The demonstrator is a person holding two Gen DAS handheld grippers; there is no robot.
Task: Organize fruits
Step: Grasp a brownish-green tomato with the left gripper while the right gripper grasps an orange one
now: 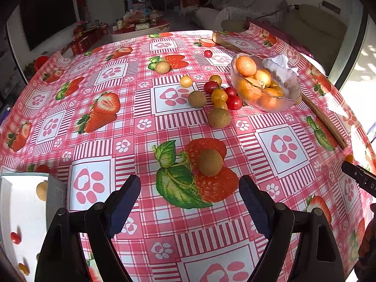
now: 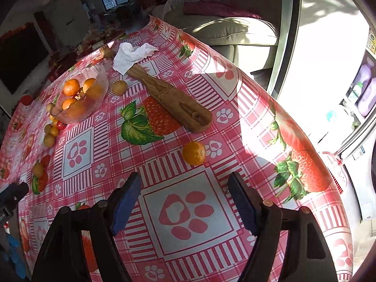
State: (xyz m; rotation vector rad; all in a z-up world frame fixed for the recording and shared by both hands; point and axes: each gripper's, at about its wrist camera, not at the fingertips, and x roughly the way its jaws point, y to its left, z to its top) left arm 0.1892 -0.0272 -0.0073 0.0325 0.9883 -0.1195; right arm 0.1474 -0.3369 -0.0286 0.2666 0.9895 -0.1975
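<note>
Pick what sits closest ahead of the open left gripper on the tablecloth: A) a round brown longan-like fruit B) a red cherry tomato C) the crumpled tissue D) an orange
A: in the left wrist view a round brown fruit lies alone on the tablecloth, just beyond the open left gripper; the cherry tomatoes cluster farther off by the glass bowl.

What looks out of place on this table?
Fruit is scattered loose outside the glass bowl: a longan by the open left gripper, a lone orange ahead of the open right gripper. A crumpled tissue lies on the wooden board.
</note>
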